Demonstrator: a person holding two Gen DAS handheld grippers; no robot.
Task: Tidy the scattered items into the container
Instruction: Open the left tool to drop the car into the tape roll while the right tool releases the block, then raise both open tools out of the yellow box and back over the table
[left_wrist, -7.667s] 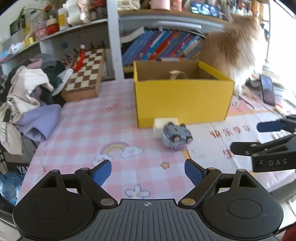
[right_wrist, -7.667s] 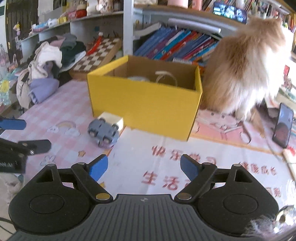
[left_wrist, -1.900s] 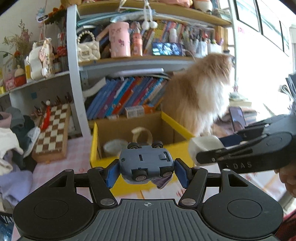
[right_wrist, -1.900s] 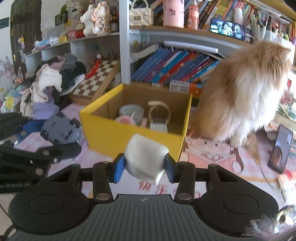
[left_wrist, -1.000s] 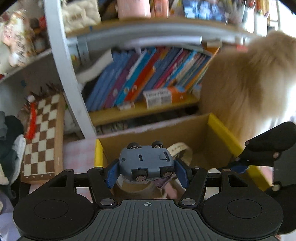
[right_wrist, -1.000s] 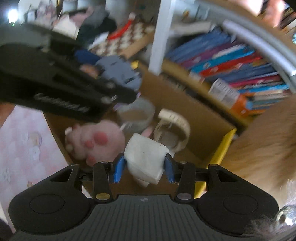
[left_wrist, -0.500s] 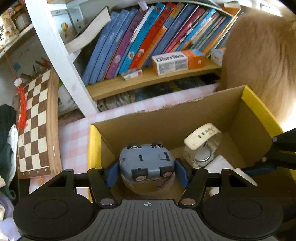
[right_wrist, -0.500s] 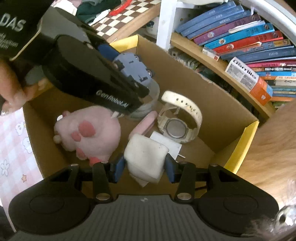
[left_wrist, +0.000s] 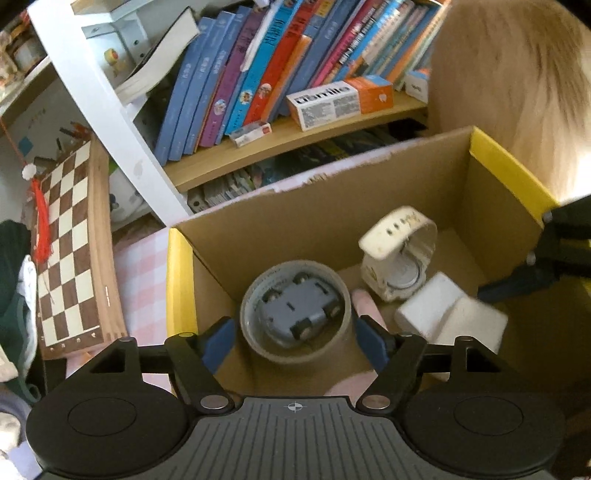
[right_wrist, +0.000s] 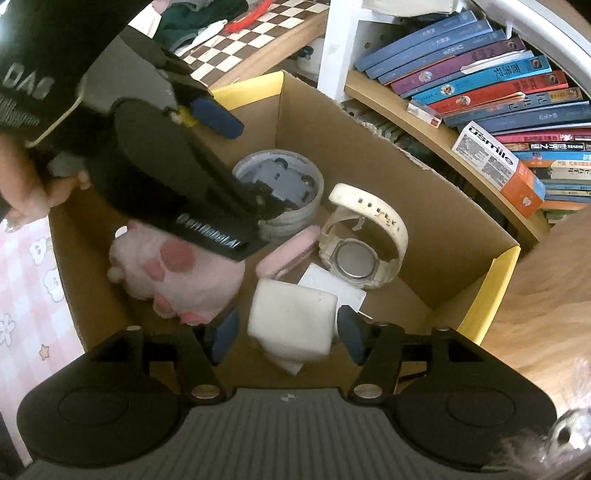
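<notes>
Both hands hang over the yellow cardboard box (left_wrist: 509, 173), the container here, and both sets of fingers are parting right now. Beyond the left gripper (left_wrist: 293, 338) sits the grey tape roll (left_wrist: 295, 354) on the box floor, and the grey toy car (left_wrist: 299, 308) lies wheels-up inside its ring, straight ahead of the fingers and clear of both blue pads, its length slanting across the gap. So the car looks delivered. Over on the right gripper (right_wrist: 288, 334), the white foam block (right_wrist: 291, 321) sits between the opening fingers with a sliver of space either side; I'd say it's let go and resting on the bottom. Around them: a pink plush paw (right_wrist: 173, 273) off the left finger, a white wristwatch (right_wrist: 364, 240) ahead. The likely move is straight up and out; the left gripper crosses above the paw, and the box walls crowd both.
</notes>
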